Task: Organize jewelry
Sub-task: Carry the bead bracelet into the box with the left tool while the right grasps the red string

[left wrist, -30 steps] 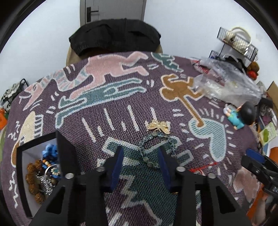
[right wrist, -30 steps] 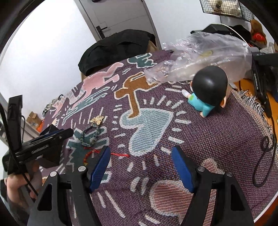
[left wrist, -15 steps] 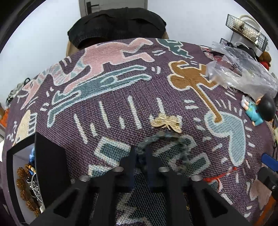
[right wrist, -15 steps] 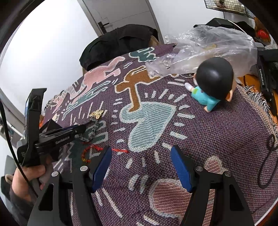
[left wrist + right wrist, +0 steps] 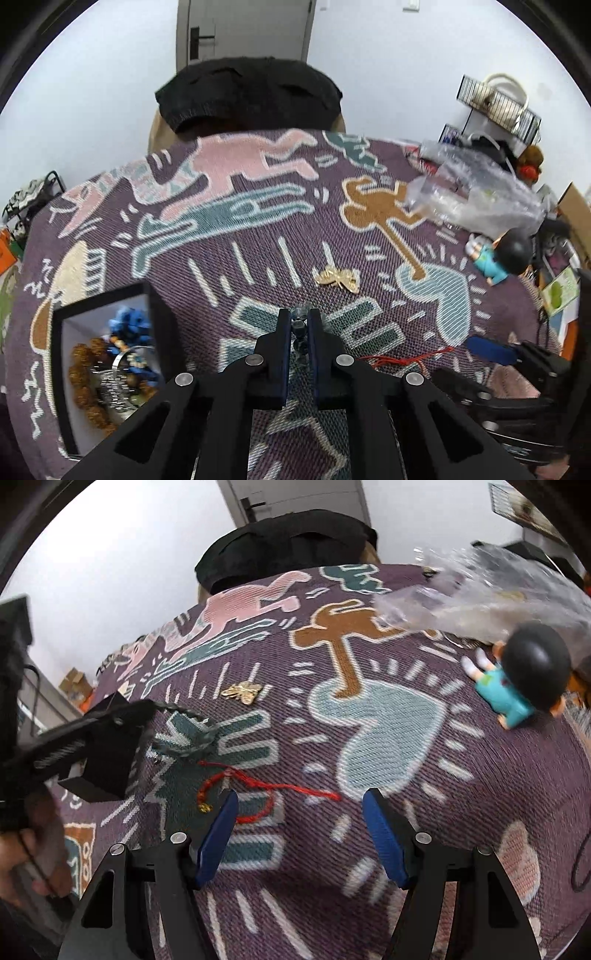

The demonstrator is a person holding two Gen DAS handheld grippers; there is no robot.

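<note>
My left gripper point(image 5: 299, 325) is shut on a dark green beaded bracelet point(image 5: 298, 329), which shows as beads between its fingers. In the right wrist view the bracelet point(image 5: 188, 734) hangs in a loop from the left gripper point(image 5: 155, 710), just above the patterned cloth. A gold brooch point(image 5: 338, 278) point(image 5: 242, 692) lies just beyond it. A red string bracelet point(image 5: 258, 794) point(image 5: 406, 360) lies on the cloth beside my right gripper's left finger. My right gripper point(image 5: 301, 794) is open and holds nothing.
A black-rimmed box point(image 5: 99, 295) holding several pieces of jewelry sits at the left. A toy figurine point(image 5: 517, 679) and a clear plastic bag point(image 5: 498, 590) sit at the far right. A black garment point(image 5: 247, 96) hangs over a chair behind the table.
My left gripper closed on the green beaded bracelet and lifted it off the cloth. My right gripper shifted left toward the red string bracelet.
</note>
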